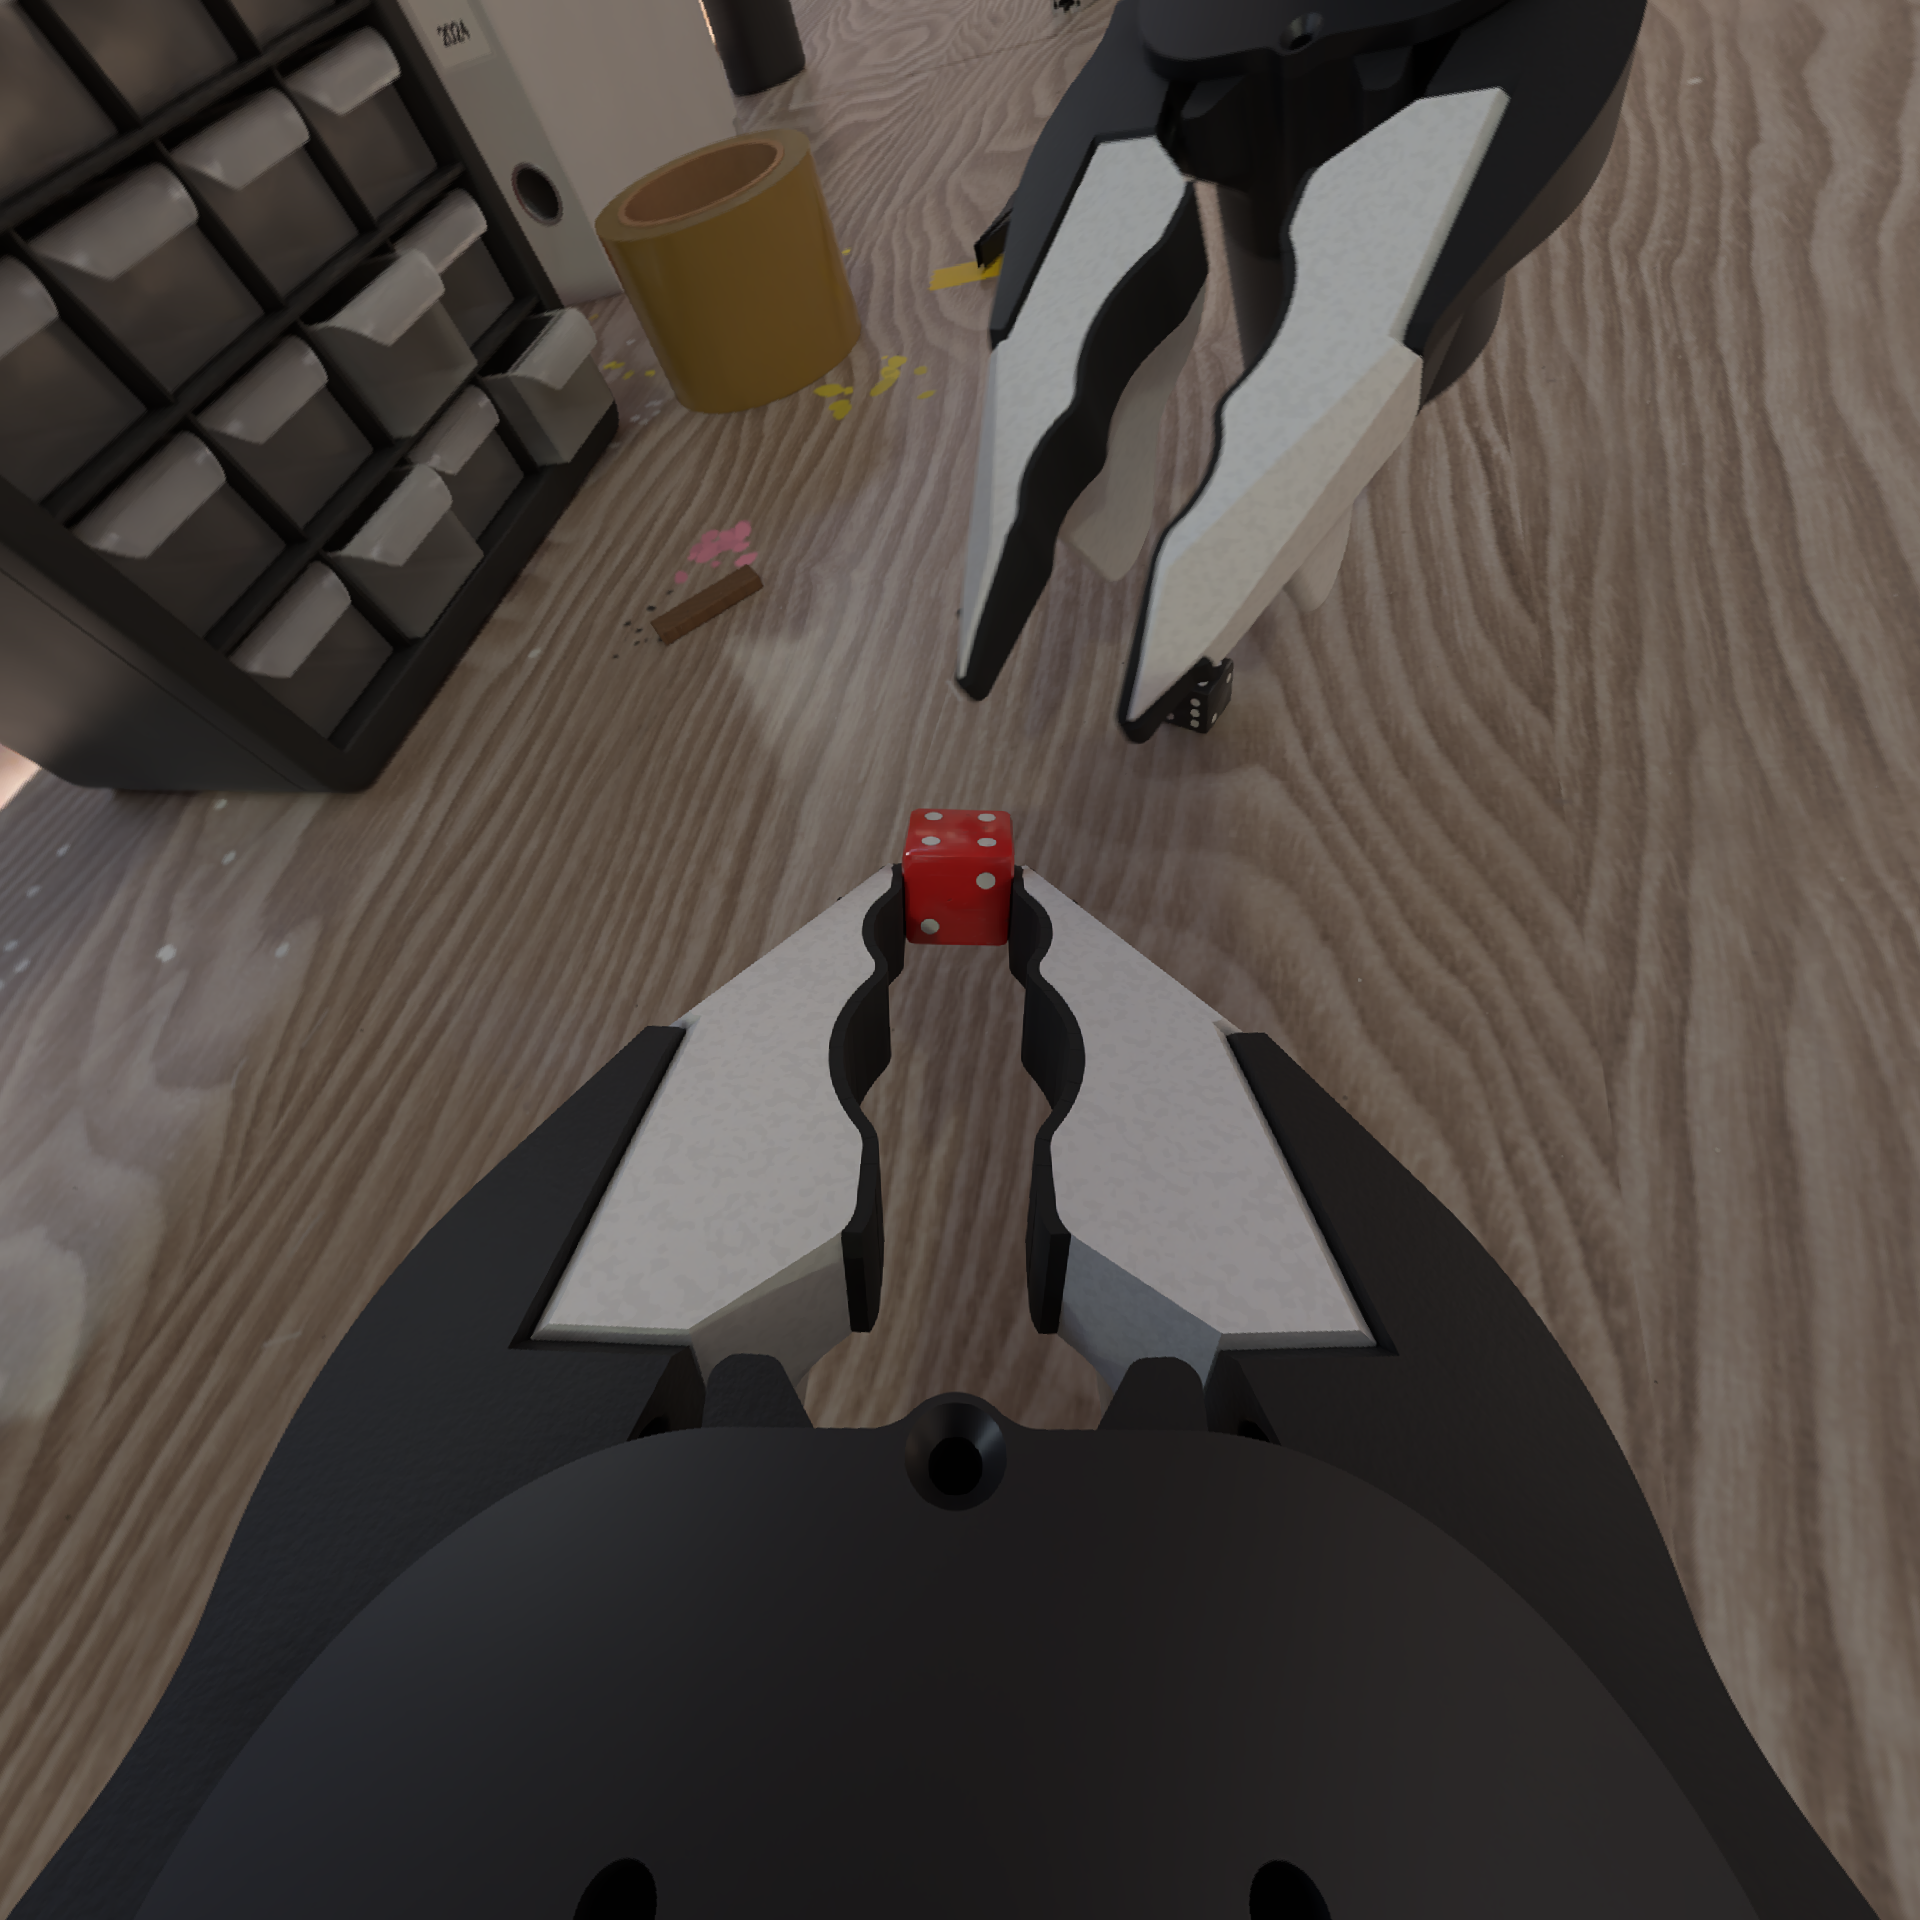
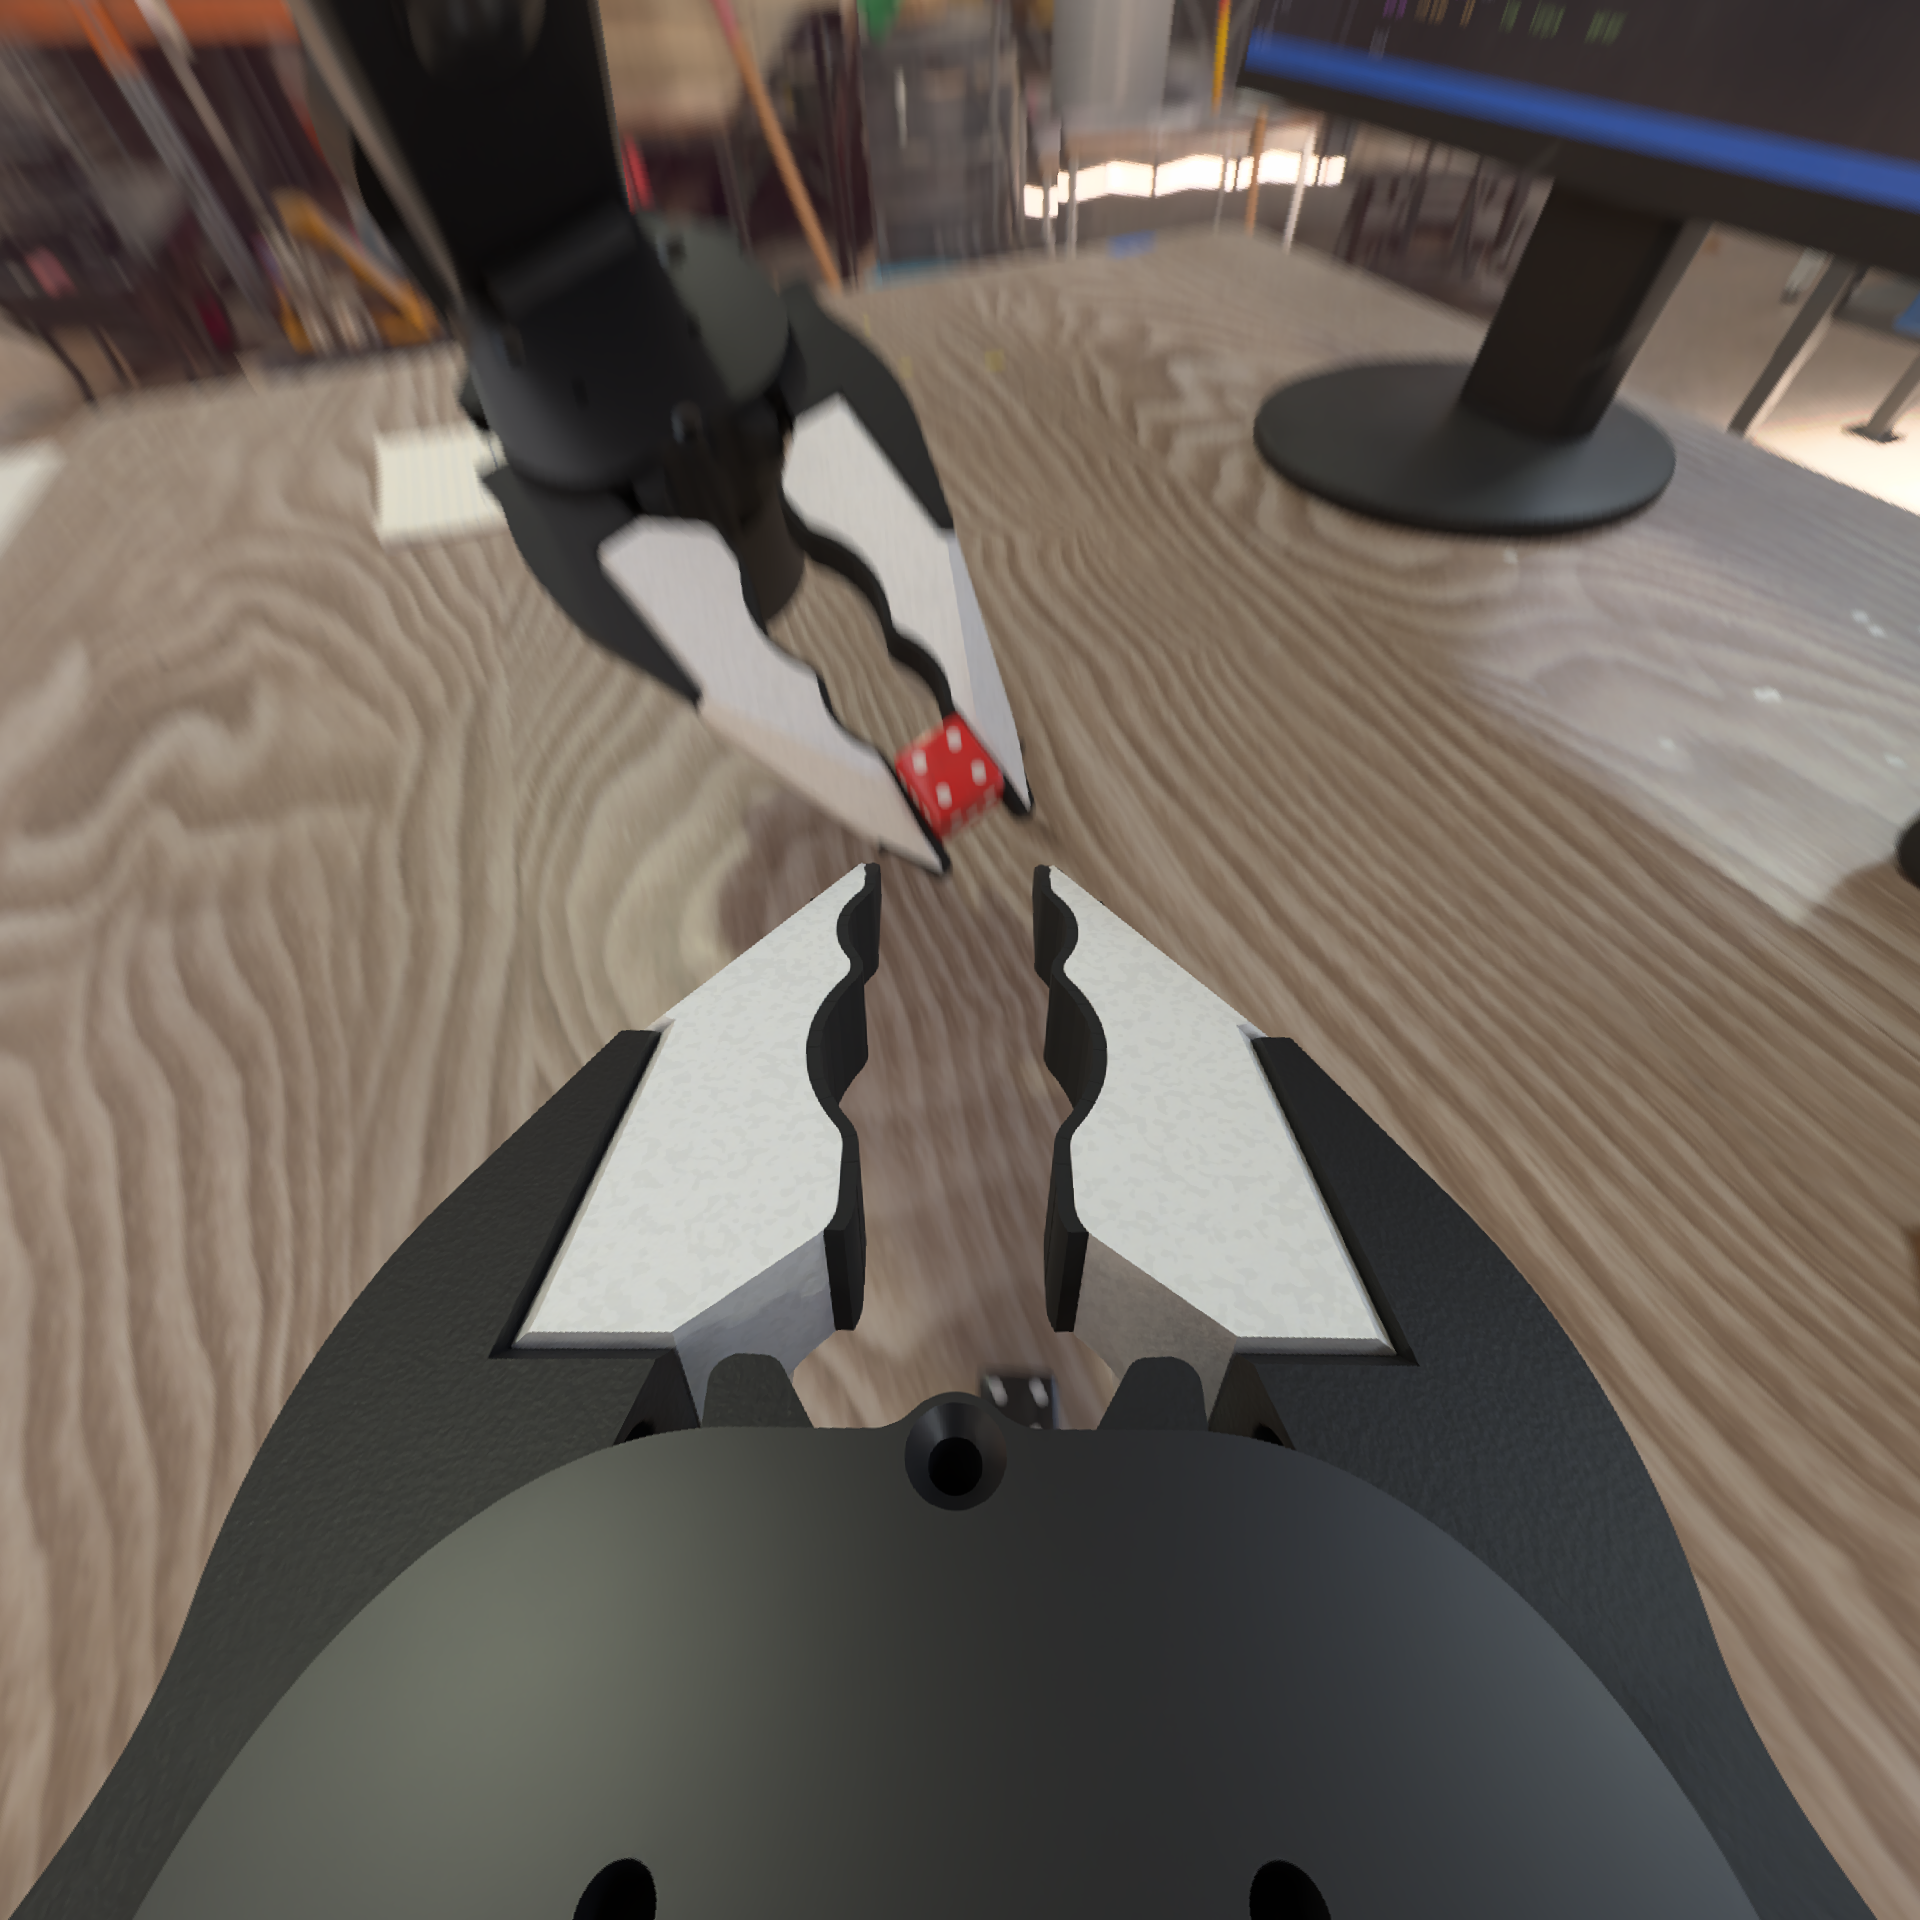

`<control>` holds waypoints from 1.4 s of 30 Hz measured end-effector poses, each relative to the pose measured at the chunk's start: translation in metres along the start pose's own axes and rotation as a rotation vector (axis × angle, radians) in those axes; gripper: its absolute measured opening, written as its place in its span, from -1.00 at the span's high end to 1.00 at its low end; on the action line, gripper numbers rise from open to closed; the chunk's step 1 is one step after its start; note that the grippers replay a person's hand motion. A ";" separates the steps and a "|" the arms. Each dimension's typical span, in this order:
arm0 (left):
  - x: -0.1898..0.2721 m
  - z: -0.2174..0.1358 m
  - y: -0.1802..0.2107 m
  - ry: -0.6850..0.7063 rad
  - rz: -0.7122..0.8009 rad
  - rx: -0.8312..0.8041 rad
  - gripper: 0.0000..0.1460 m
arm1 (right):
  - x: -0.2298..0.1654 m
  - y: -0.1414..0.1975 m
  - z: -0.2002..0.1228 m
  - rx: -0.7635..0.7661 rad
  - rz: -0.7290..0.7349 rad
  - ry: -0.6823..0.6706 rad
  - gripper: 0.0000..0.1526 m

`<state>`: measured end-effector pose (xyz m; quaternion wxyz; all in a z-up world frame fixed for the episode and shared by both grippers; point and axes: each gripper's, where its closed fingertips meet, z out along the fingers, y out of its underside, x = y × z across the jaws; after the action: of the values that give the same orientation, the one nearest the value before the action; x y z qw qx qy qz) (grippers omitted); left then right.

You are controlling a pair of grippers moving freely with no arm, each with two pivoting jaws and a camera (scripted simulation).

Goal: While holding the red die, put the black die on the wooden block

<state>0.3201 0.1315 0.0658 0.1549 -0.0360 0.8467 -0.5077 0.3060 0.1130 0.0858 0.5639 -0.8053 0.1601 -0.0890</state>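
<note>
Left wrist view: your left tool (image 1: 956, 883) grips the small red white-pipped die (image 1: 957, 878) at its fingertips, above the grey wood-grain tabletop (image 1: 1558, 935). The small black die (image 1: 1201, 698) lies on the tabletop beside the right tool (image 1: 1049, 707); the brown wooden block (image 1: 707, 609) lies well apart.

Right wrist view: your right tool (image 2: 956, 883) is parted and empty; the black die (image 2: 1020, 1397) sits under its base. You are at the pickup step: next, bracket that die and close.

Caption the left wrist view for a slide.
Left gripper grips the red die; the open right gripper stands beside the black die on the table.
</note>
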 end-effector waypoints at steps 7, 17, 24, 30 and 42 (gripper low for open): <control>0.001 -0.002 0.009 0.013 -0.007 -0.016 0.74 | 0.011 0.074 -0.050 -0.503 -0.068 0.022 0.42; 0.015 0.004 0.015 0.040 0.056 -0.050 0.74 | 0.012 0.100 -0.052 -0.705 0.017 0.016 0.73; 0.013 0.000 0.017 0.033 0.028 -0.032 0.74 | 0.092 0.083 -0.059 -0.675 0.027 0.168 0.79; 0.012 -0.002 0.018 0.025 0.016 -0.025 0.74 | 0.191 0.082 -0.056 -0.630 0.068 0.364 0.79; 0.012 -0.002 0.020 0.035 0.000 -0.022 0.74 | 0.215 0.078 -0.043 -0.471 0.184 0.354 0.61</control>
<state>0.3101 0.1403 0.0464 0.1398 -0.0291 0.8548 -0.4989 0.4804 -0.0259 0.0197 0.3307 -0.8681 0.3441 -0.1369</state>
